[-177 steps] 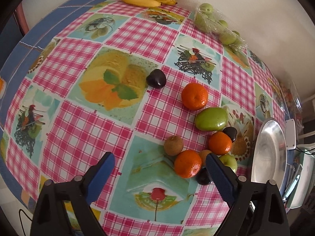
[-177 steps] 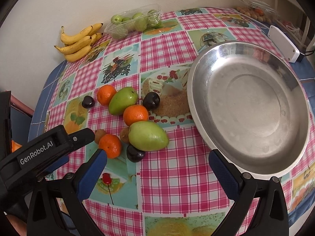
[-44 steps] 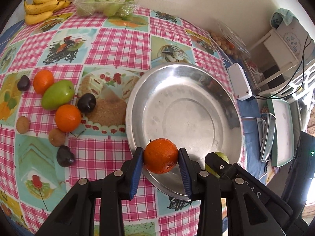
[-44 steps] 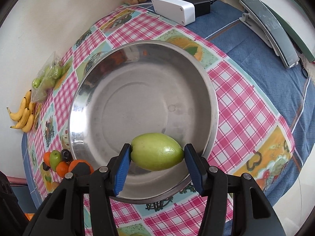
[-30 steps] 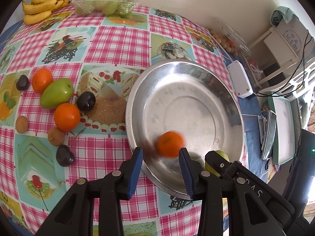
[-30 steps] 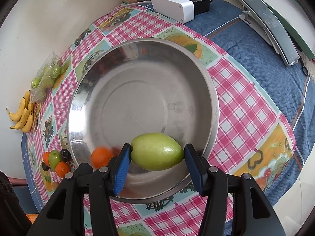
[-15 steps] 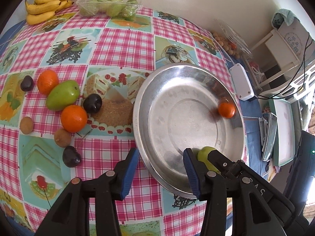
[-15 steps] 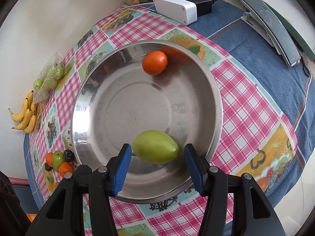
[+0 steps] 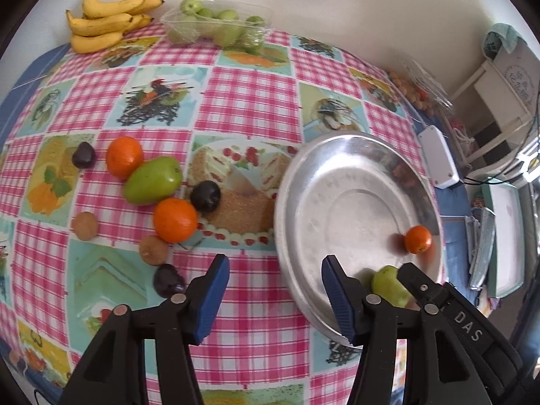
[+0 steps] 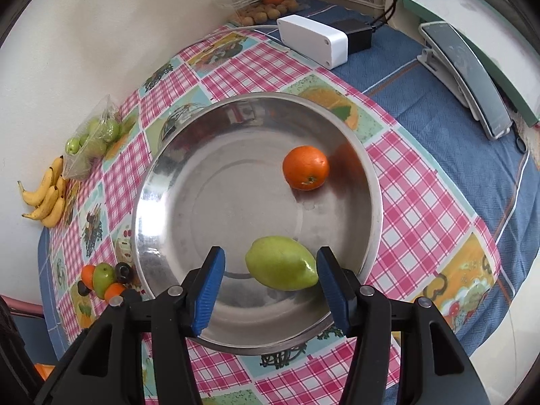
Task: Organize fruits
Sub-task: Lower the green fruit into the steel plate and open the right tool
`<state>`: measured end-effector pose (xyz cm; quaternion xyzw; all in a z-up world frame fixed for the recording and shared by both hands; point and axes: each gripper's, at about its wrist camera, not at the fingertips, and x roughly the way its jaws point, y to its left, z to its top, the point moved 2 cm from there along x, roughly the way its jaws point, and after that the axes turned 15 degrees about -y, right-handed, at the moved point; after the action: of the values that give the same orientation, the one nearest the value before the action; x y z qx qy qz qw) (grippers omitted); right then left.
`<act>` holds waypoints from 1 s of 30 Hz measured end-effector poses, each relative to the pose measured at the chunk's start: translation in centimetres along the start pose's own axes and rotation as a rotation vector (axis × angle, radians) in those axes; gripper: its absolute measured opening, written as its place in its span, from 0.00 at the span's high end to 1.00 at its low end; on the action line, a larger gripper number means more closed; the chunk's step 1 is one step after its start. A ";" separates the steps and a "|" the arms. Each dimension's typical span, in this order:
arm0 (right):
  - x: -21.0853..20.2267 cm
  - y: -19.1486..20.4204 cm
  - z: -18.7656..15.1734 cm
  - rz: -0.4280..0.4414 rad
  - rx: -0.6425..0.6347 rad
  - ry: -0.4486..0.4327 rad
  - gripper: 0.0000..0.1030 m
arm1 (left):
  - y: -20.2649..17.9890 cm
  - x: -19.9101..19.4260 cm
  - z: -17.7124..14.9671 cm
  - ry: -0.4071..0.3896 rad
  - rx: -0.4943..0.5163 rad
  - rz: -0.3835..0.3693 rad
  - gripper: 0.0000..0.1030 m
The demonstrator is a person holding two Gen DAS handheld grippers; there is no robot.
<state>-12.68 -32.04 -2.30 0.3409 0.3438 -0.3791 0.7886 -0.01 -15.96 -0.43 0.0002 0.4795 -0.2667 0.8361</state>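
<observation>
The steel plate holds one orange near its rim. A green mango lies on the plate's near slope between the fingers of my right gripper. There is a gap between it and the left pad, so that gripper is open. My left gripper hovers over the plate's left rim with its jaws opening and nothing between them. On the cloth left of the plate lie two oranges, a second green mango, dark plums and kiwis.
Bananas and a bag of green fruit sit by the far wall. A white box, a black adapter and a tray of nuts stand beyond the plate. Flat devices lie on the blue cloth to the right, near the table edge.
The orange left the left gripper and rolled across the plate to its far side. The left jaws widened and drew back leftward. The mango slipped from the right pads onto the plate.
</observation>
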 end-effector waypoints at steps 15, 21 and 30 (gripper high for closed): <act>1.1 2.6 -1.0 -0.028 -0.208 0.017 0.27 | 4.0 0.9 0.2 0.003 -0.056 0.179 0.08; 1.3 3.1 -1.3 -0.037 -0.246 0.016 0.23 | 4.4 0.6 0.3 -0.034 -0.031 0.223 0.00; 1.3 3.0 -1.5 -0.048 -0.278 0.003 0.00 | 4.6 0.7 0.2 -0.046 0.015 0.272 0.00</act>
<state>-9.96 -29.89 -3.27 0.2205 0.4022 -0.3460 0.8185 2.54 -12.36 -2.06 0.0652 0.4540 -0.1544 0.8751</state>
